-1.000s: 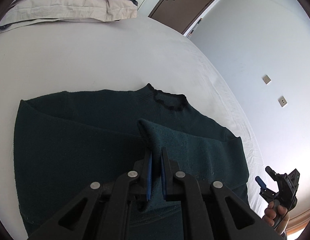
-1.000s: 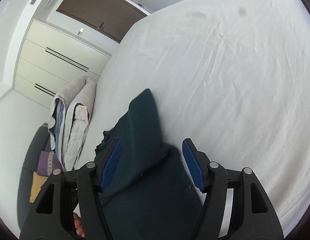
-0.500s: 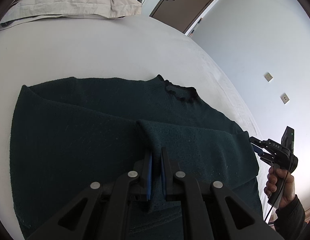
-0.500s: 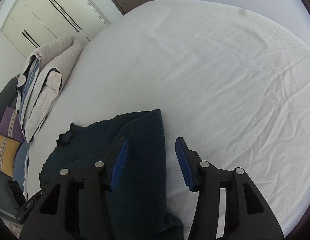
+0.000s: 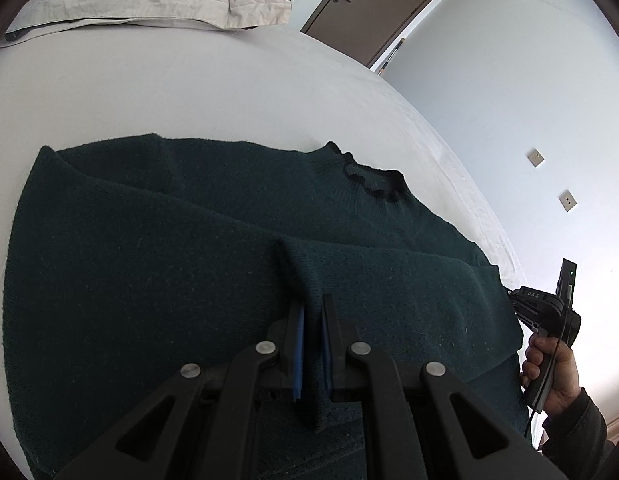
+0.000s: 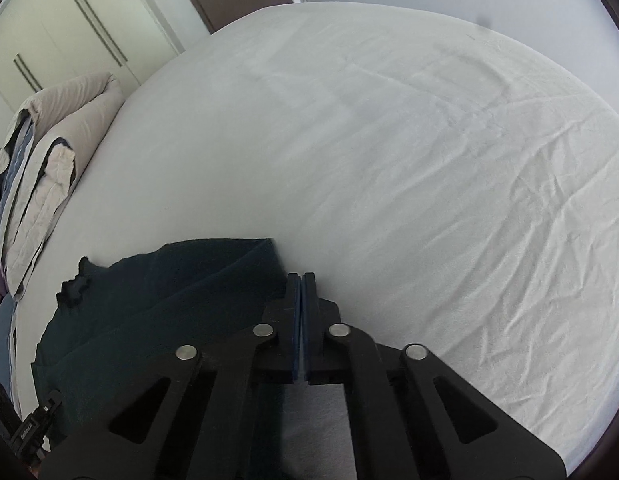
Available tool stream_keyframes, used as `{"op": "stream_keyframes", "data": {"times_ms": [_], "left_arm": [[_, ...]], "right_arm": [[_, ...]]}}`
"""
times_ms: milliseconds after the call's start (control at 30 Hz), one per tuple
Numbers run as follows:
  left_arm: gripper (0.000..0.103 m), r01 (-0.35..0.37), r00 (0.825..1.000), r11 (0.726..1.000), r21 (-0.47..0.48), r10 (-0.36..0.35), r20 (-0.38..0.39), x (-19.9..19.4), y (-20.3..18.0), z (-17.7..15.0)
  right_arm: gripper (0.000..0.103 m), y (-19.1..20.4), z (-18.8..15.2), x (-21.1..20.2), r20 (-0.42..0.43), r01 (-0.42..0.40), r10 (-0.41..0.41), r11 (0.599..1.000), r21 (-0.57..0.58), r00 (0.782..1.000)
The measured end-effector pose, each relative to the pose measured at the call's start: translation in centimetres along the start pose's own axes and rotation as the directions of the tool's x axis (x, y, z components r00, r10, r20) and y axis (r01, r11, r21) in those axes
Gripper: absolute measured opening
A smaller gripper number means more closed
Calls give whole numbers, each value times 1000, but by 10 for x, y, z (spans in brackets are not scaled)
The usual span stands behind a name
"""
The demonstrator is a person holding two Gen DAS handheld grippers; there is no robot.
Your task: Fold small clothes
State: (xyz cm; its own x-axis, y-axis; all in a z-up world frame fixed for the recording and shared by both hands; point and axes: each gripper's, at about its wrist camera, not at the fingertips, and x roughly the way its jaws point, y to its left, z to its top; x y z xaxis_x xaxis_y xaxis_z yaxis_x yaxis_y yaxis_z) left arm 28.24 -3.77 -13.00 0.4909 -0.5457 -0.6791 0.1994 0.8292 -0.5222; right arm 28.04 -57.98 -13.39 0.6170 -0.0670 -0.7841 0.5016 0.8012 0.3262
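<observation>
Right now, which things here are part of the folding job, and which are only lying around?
Part of the job:
- sweater, dark green, spread on the bed
- left gripper, shut on a sweater fold
- right gripper, shut beside the sweater edge, pads together

Just lying about:
- pillows
- bed sheet
- door
- wardrobe

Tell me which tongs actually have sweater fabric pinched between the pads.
The left tongs: a fold of the dark green sweater sits between their blue pads. The right tongs are shut, pad against pad.
</observation>
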Motion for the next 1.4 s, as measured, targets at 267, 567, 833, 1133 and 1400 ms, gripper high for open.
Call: {"op": "stream_keyframes", "data": {"times_ms": [267, 567, 833, 1133, 1400], "left_arm": [[11, 1, 1000, 1000, 5, -1, 3, 2, 1, -1], [11, 2, 1000, 1000, 6, -2, 5, 1, 2, -2], [11, 4, 1000, 1000, 7, -4, 7, 2, 2, -3], [11, 11, 1000, 1000, 13, -11, 19, -1, 4, -7], [11, 26, 999, 1000, 4, -26, 25, -1, 9, -7]], "right_arm": [[12, 13, -5, -49, 65, -112, 115, 993, -48, 991], [44, 40, -67, -61, -136, -65, 26, 955, -289, 990], [11, 23, -78, -47, -114, -19, -11, 966, -257, 993], [10, 3, -78, -47, -82, -57, 43, 982, -180, 996], [15, 29, -47, -92, 43, -56, 65, 981, -185, 997]]}}
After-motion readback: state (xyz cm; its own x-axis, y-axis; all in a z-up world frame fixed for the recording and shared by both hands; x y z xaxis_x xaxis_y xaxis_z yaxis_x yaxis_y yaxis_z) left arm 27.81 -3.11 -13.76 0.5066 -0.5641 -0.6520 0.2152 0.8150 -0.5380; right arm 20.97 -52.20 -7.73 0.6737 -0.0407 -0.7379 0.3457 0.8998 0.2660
